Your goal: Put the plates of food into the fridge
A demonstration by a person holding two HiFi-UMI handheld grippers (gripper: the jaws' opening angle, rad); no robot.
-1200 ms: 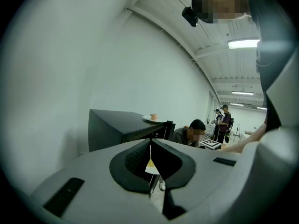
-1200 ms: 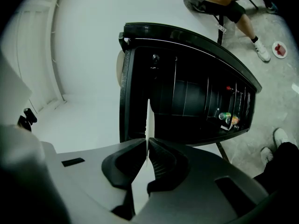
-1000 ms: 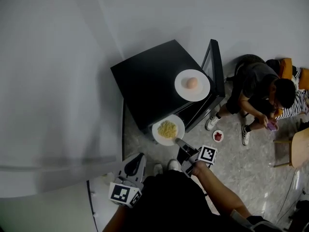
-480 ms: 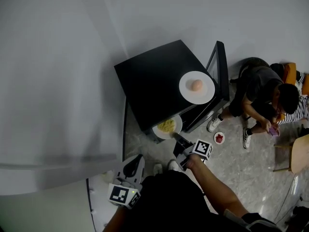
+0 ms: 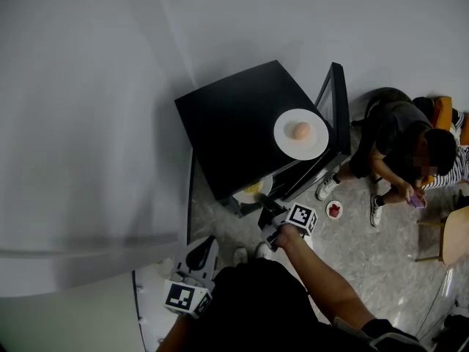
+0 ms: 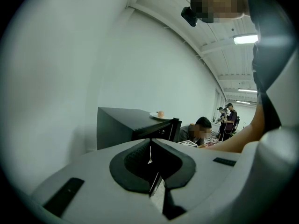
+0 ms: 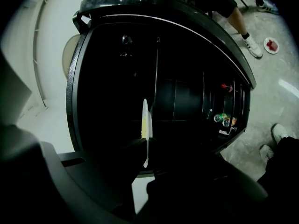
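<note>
The black mini fridge stands with its door swung open to the right. On its top sits a white plate with a peach-coloured item, also visible as a small plate on the fridge top. My right gripper is shut on the rim of a white plate of yellow food, which is mostly hidden under the fridge's top edge. In the right gripper view that plate shows edge-on before the dark fridge interior. My left gripper hangs low at the left, shut and empty.
A small plate with something red lies on the floor near the door. A person sits on the floor at the right, next to a wooden chair. Bottles stand in the door shelf. A white wall runs behind and left of the fridge.
My right gripper has carried the plate of yellow food forward and lower, from in front of the fridge into its opening. The left gripper has stayed where it was.
</note>
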